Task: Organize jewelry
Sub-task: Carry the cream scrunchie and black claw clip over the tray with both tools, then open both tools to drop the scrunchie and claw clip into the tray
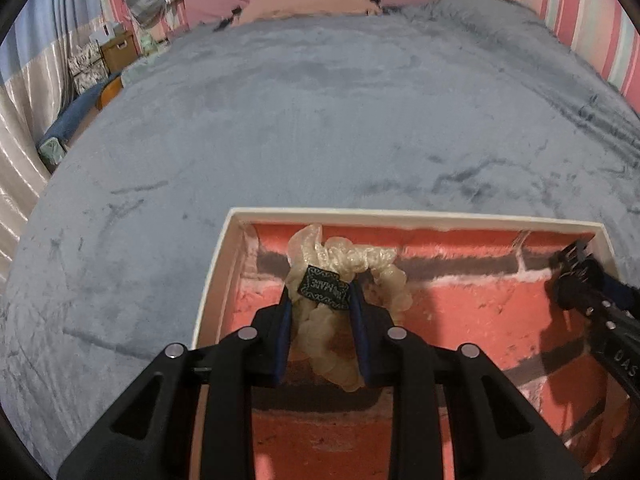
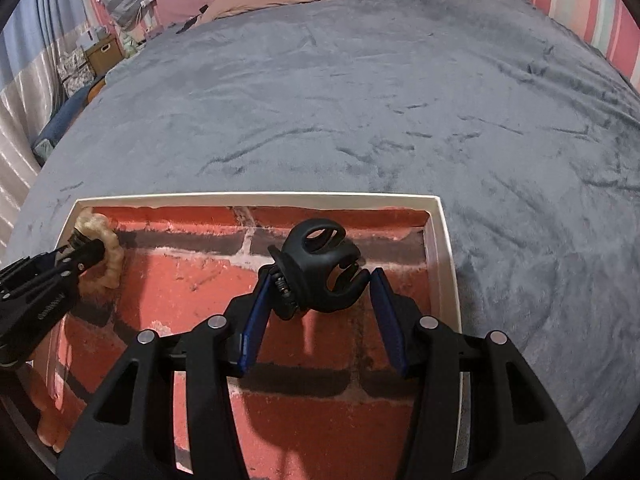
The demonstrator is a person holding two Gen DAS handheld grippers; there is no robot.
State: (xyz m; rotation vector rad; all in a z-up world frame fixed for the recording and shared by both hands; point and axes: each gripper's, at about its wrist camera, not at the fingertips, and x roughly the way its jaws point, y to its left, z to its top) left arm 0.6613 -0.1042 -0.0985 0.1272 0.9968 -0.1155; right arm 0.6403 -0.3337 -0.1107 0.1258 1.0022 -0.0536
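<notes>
A shallow white box (image 1: 216, 276) with a red brick-print floor lies on the grey blanket; its rim also shows in the right wrist view (image 2: 444, 256). My left gripper (image 1: 320, 296) is shut on a cream scrunchie (image 1: 360, 260) with a black label, held over the box's left part. The scrunchie also shows in the right wrist view (image 2: 108, 248). My right gripper (image 2: 318, 284) surrounds a black claw hair clip (image 2: 320, 268) over the box's right part. The left finger touches the clip, the right finger stands slightly apart. The clip also shows in the left wrist view (image 1: 576, 276).
The grey plush blanket (image 1: 320, 120) covers the bed all around the box. A pink pillow and tan fabric (image 1: 312, 4) lie at the far end. A wooden drawer unit (image 1: 118, 50) and curtains stand beyond the bed's left edge.
</notes>
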